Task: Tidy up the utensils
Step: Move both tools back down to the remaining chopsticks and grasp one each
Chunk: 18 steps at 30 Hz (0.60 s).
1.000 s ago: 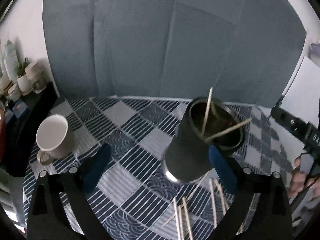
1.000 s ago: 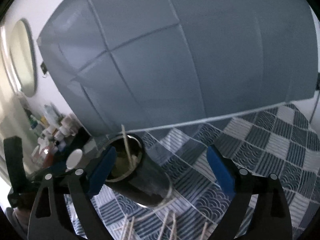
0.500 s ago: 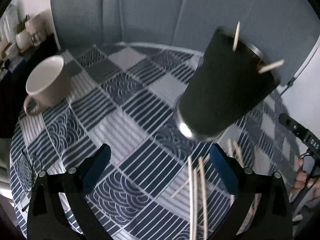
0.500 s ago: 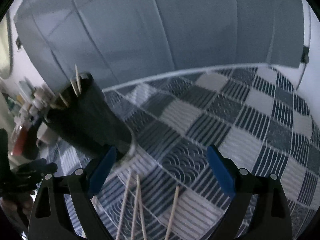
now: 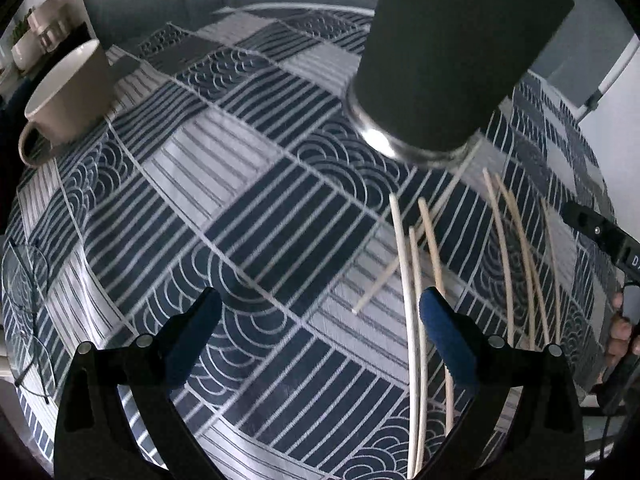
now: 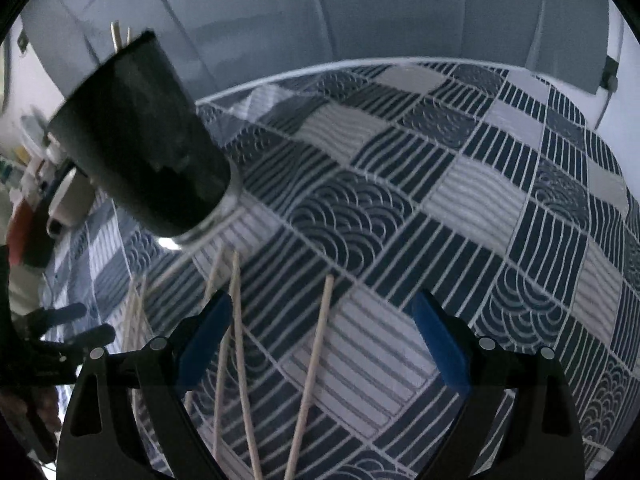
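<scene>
A black tumbler (image 5: 452, 56) with a steel base stands on the patterned tablecloth (image 5: 240, 200); it also shows in the right wrist view (image 6: 144, 140), with chopstick tips poking from its top. Several pale chopsticks (image 5: 410, 280) lie loose on the cloth just in front of it, also seen in the right wrist view (image 6: 312, 364). My left gripper (image 5: 320, 320) is open and empty, low over the cloth, its right finger beside the chopsticks. My right gripper (image 6: 320, 328) is open and empty, with chopsticks lying between its fingers.
A white mug (image 5: 68, 92) stands at the far left of the table. Jars and bottles (image 5: 28, 36) sit on a dark shelf beyond it. A grey panel wall (image 6: 360, 12) backs the table. The other gripper (image 5: 600, 232) shows at the right edge.
Both grippers have dropped lower and tilted down toward the loose chopsticks. The tumbler now appears higher in both views. Both stay open and empty.
</scene>
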Available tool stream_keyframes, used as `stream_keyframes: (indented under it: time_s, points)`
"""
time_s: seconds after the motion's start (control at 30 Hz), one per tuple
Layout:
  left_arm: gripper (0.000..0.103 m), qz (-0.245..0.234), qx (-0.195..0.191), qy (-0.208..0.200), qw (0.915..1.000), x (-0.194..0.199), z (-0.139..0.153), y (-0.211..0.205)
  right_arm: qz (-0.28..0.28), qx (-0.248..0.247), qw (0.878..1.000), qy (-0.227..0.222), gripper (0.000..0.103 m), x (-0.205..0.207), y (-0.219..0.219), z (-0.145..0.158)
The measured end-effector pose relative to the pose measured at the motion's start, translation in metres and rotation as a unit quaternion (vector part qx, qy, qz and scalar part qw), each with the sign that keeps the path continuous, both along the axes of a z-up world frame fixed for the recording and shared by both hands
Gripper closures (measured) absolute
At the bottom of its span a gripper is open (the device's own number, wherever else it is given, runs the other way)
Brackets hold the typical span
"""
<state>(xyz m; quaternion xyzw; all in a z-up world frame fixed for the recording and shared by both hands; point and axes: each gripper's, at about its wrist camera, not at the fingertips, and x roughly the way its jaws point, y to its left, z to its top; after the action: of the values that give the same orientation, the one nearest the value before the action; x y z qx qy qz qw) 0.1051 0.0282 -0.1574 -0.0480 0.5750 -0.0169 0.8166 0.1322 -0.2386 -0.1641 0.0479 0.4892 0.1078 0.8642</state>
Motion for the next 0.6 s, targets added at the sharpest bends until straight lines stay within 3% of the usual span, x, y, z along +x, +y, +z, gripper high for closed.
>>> stream_keyframes:
  time_s: [0.3,0.4,0.5,0.6]
  points:
    - [0.006,-0.011,0.029,-0.004,0.9995,-0.003,-0.006,-0.009,0.004,-0.019,1.000,0.025,0.016,-0.006,-0.002,-0.020]
    - [0.005,-0.008,0.035,-0.007,0.9993,-0.003,-0.006,-0.010,0.011,-0.036,0.999,0.020,0.016,-0.008,0.001,-0.022]
    - [0.004,-0.015,0.065,-0.006,0.9978,-0.003,-0.008,-0.013,0.015,-0.053,0.998,0.022,0.016,-0.007,0.004,-0.023]
    - [0.004,-0.003,0.061,0.002,0.9981,-0.001,-0.008,-0.011,0.015,-0.077,0.997,0.024,0.016,-0.006,0.008,-0.026]
